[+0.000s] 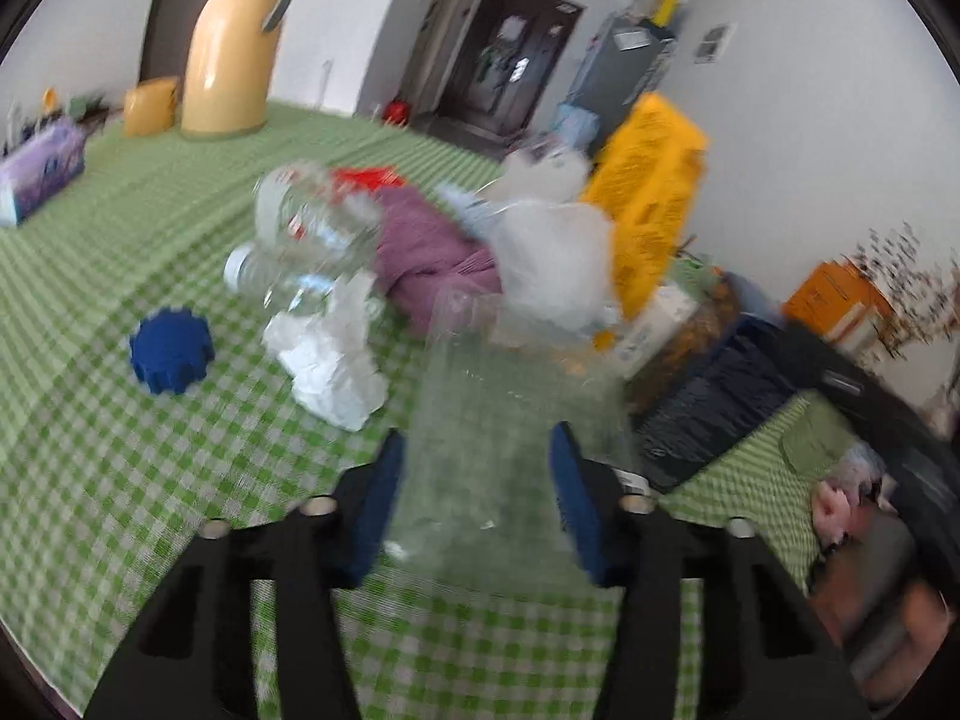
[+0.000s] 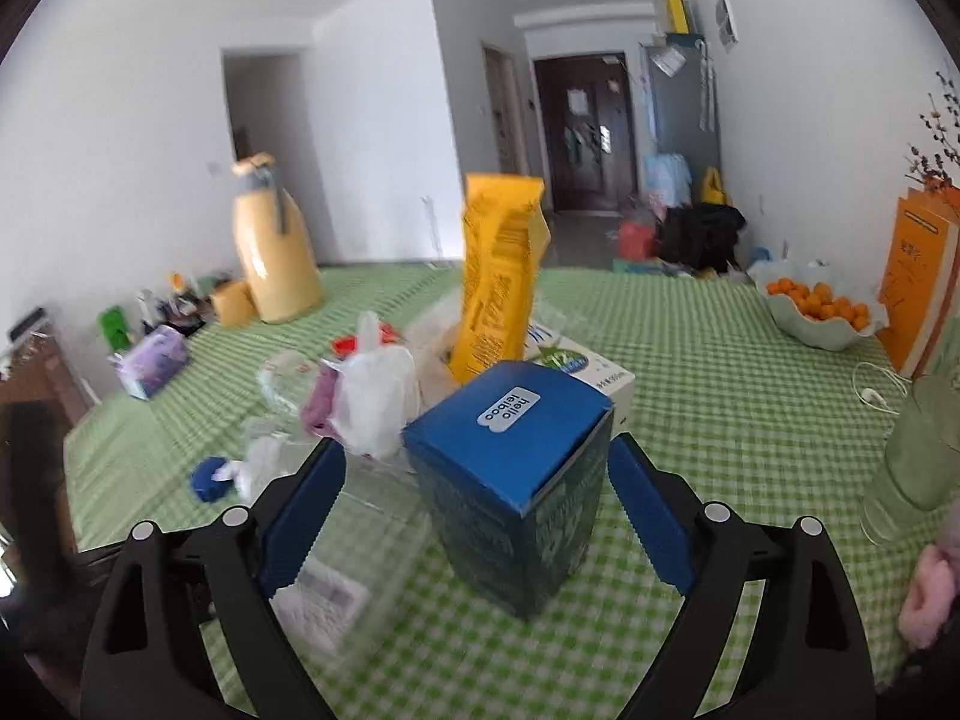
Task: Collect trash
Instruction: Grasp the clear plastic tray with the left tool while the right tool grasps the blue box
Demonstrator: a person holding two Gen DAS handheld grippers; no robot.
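Note:
My left gripper (image 1: pixel 477 486) is shut on a clear plastic container (image 1: pixel 510 420) and holds it above the green checked table (image 1: pixel 120 420). Beyond it lie crumpled white paper (image 1: pixel 336 366), clear plastic bottles (image 1: pixel 300 240), a purple cloth (image 1: pixel 420 252), a white plastic bag (image 1: pixel 552 258) and a yellow packet (image 1: pixel 654 192). My right gripper (image 2: pixel 474 510) is open, its fingers on either side of a blue carton (image 2: pixel 516 480) that stands on the table (image 2: pixel 720 390). The clear container (image 2: pixel 354 546) shows blurred at the right view's lower left.
A blue toothed cap (image 1: pixel 171 354), a yellow thermos (image 1: pixel 234 54) and a purple tissue box (image 1: pixel 42 168) sit to the left. A black trash bag (image 1: pixel 714 402) lies past the table's right edge. A bowl of oranges (image 2: pixel 822 306) and a green glass (image 2: pixel 918 450) are at the right.

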